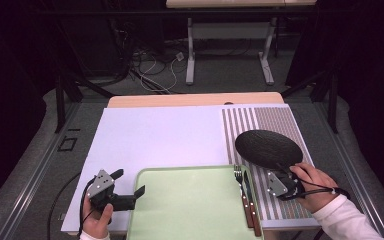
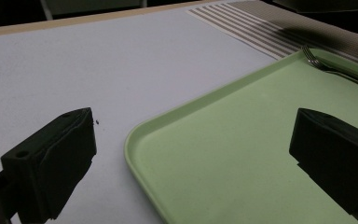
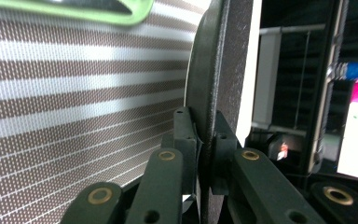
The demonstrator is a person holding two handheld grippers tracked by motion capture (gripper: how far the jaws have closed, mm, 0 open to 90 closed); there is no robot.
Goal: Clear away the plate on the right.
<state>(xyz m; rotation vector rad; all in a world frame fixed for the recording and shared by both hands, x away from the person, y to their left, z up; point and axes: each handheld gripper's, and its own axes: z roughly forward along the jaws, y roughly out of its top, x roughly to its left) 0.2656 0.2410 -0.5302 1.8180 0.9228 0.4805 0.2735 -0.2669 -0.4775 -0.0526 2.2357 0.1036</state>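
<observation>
Both of my hands come in at the bottom of the high view, so I'll start there: my left gripper [image 1: 129, 182] sits low at the left, jaws standing wide apart with nothing between them, straddling the near-left corner of the green tray [image 1: 190, 210]. From the left gripper view I see one jaw over the white mat [image 2: 98, 70] and the other over the tray [image 2: 223, 154], its rim running between them. Over on the right, my right gripper [image 1: 281, 170] is clamped on the near edge of the black plate [image 1: 268, 147], and the right gripper view confirms it: the two jaws pinch the plate's rim [image 3: 214, 93] tight, plate edge-on to the camera. That plate hangs over the striped placemat [image 1: 280, 125], just beyond the tray's far-right corner; I can't tell whether its underside touches the placemat. Inside the tray, along its right side, a fork [image 1: 242, 192] and a knife [image 1: 252, 210] with wooden handles lie side by side, tines pointing away from me. I catch the fork's tines [image 2: 313, 56] again at the far edge of the left gripper view.
</observation>
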